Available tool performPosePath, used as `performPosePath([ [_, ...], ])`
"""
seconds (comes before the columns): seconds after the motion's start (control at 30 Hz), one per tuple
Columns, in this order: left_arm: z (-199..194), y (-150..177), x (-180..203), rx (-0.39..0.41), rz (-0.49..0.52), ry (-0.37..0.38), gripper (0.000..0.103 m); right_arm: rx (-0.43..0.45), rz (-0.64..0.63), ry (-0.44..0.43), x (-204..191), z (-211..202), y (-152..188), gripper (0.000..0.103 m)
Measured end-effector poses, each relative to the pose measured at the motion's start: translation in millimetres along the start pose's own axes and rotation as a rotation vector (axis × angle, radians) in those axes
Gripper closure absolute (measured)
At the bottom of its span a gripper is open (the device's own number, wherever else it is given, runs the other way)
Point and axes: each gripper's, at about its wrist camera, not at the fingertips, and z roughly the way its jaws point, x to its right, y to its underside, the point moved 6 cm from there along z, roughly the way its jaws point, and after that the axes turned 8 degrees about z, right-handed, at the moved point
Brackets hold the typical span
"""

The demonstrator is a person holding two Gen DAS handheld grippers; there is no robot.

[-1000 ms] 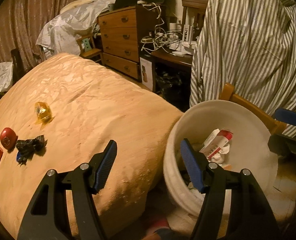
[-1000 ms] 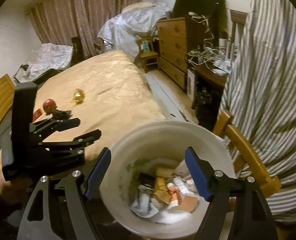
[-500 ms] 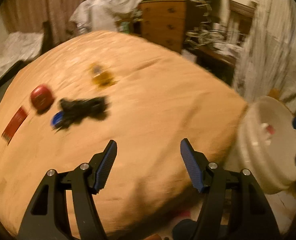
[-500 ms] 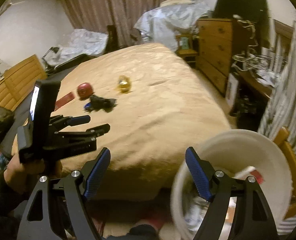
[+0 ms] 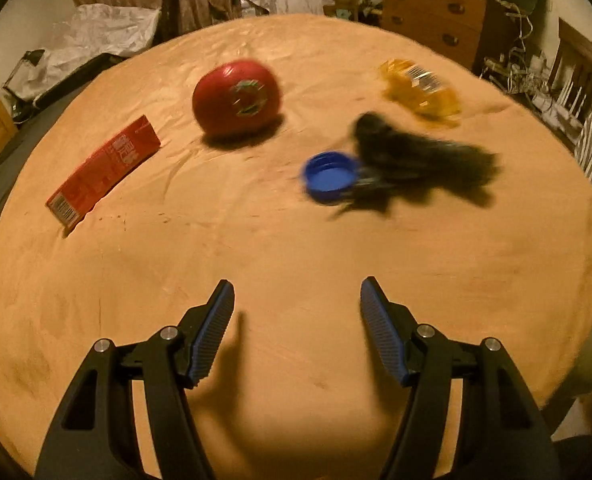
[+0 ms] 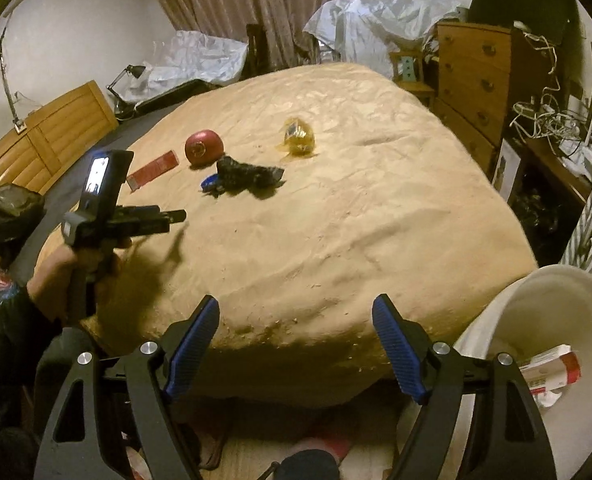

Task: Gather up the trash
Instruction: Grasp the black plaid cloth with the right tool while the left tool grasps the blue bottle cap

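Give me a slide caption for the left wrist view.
Open left gripper above bed with scattered trash.

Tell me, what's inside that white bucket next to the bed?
In the right wrist view, the white bucket holds a crumpled red-and-white carton. The right gripper covers the rest of its inside, so anything deeper is hidden.

The right hand-held gripper (image 6: 296, 344) hangs empty, jaws apart, over the bed's (image 6: 356, 220) near edge. At ten o'clock lie a red ball (image 6: 203, 147), red carton (image 6: 153, 170), blue cap (image 6: 209, 182), black scrap (image 6: 250, 175) and yellow wrapper (image 6: 299, 138). A white bucket (image 6: 556, 292) sits at four o'clock.
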Motion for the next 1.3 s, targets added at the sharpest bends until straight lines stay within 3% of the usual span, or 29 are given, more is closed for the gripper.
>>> performPosePath([
  [0.2, 20, -15, -9, 0.05, 0.127, 0.111, 0.045, -0.033, 0.006, -0.013, -1, 32, -2, 0.023],
  [0.33, 28, -34, -2, 0.094, 0.209, 0.13, 0.045, -0.051, 0.004, -0.023, -8, 56, -7, 0.023],
  [0.67, 43, -65, 11, 0.151, 0.225, 0.198, 0.045, -0.102, -0.033, -0.03, -23, 99, -16, 0.024],
  [0.7, 42, -63, 10, 0.149, 0.222, 0.201, 0.045, -0.105, -0.037, -0.03, -23, 100, -17, 0.023],
  [0.8, 41, -61, 9, 0.14, 0.204, 0.199, 0.065, -0.112, -0.06, -0.03, -26, 108, -22, 0.023],
  [1.0, 25, -36, 4, 0.126, 0.203, 0.13, 0.065, -0.127, -0.157, -0.054, -35, 124, -43, 0.023],
  [1.17, 16, -10, -9, 0.092, 0.212, 0.156, 0.063, -0.175, -0.313, -0.082, -60, 151, -66, 0.024],
  [1.23, 18, -7, -16, 0.083, 0.195, 0.152, 0.046, -0.19, -0.401, -0.092, -75, 166, -83, 0.024],
  [1.3, 20, -7, -21, 0.077, 0.169, 0.163, 0.041, -0.213, -0.453, -0.107, -89, 180, -94, 0.024],
])
